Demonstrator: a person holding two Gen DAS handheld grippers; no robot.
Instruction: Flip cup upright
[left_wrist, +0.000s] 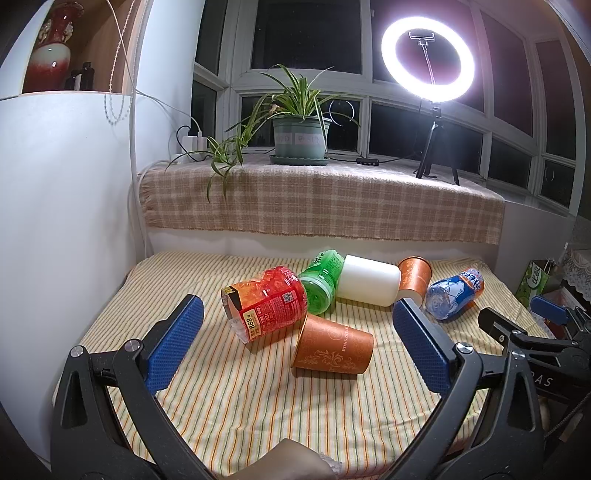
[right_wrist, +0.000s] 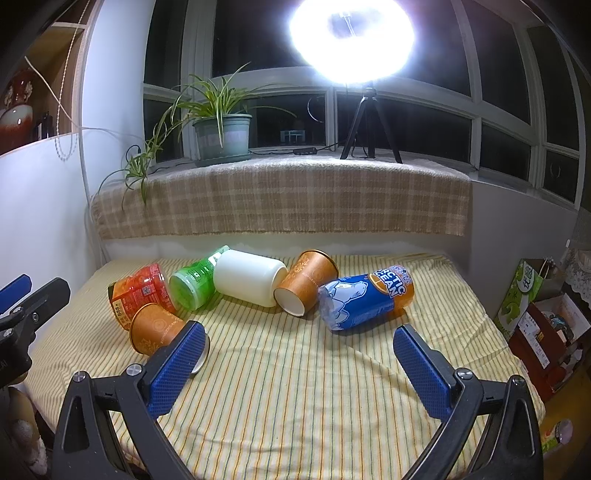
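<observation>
Several cups and cans lie on their sides on a striped cloth (left_wrist: 240, 406). An orange paper cup (left_wrist: 332, 347) lies nearest, between my open left gripper's (left_wrist: 297, 317) blue pads, a little ahead of them; it shows in the right wrist view (right_wrist: 155, 326) too. A second orange paper cup (left_wrist: 415, 275) (right_wrist: 306, 282) lies farther back. A white cup (left_wrist: 369, 280) (right_wrist: 249, 277) lies between them. My right gripper (right_wrist: 299, 345) is open and empty, in front of the blue can (right_wrist: 364, 297). In the left view its finger (left_wrist: 550, 308) shows at right.
A red can (left_wrist: 267, 302) (right_wrist: 142, 290), a green jar (left_wrist: 321, 280) (right_wrist: 195, 280) and the blue can (left_wrist: 454, 291) lie among the cups. A plaid-covered sill (left_wrist: 321, 199) with a potted plant (left_wrist: 299, 136) and ring light (left_wrist: 428, 59) stands behind. Boxes (right_wrist: 543, 332) sit right.
</observation>
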